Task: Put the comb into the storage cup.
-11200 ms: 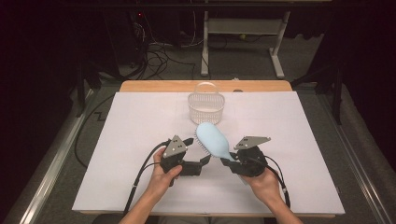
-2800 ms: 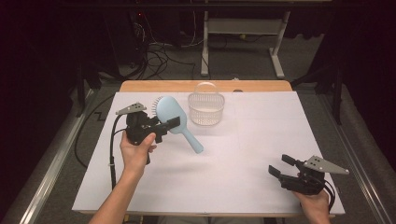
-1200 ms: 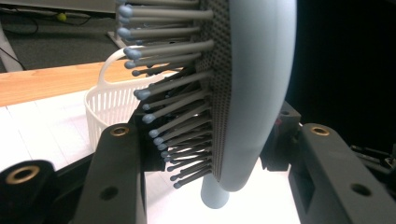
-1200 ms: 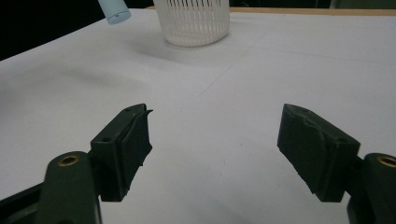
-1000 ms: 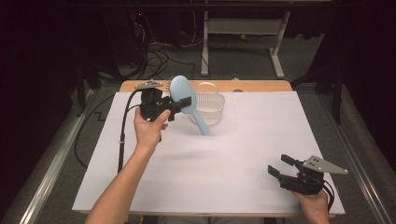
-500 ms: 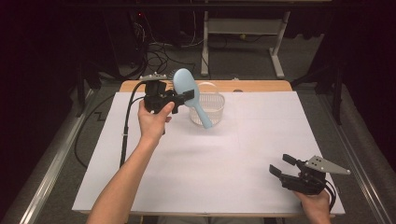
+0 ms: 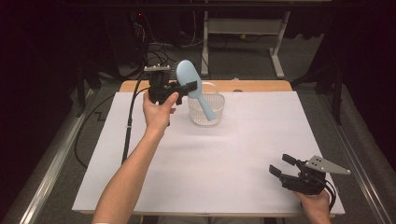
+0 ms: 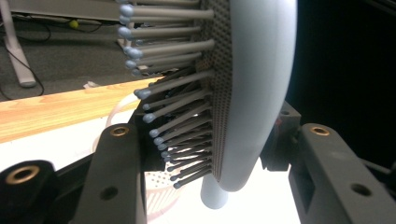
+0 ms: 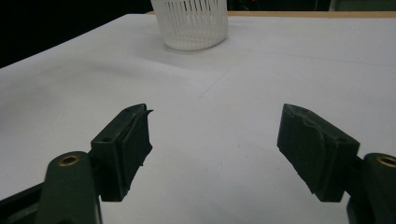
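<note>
From above, the left tool (image 7: pixel 187 87) is clamped on the blue hairbrush (image 7: pixel 196 93), whose handle slants down from it over the white basket (image 7: pixel 206 110). Its own camera shows the bristles (image 8: pixel 177 107) between the jaws. The right tool (image 9: pixel 215 154) gapes wide and empty over the worktop (image 9: pixel 261 74), the basket far ahead of it.

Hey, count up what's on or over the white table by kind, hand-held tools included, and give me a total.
Hairbrush, light blue: 1
Slotted basket, white plastic: 1
Hand-held tools: 2, the left tool shut on the hairbrush's head, the right tool open with nothing between its jaws
Total: 4
</note>
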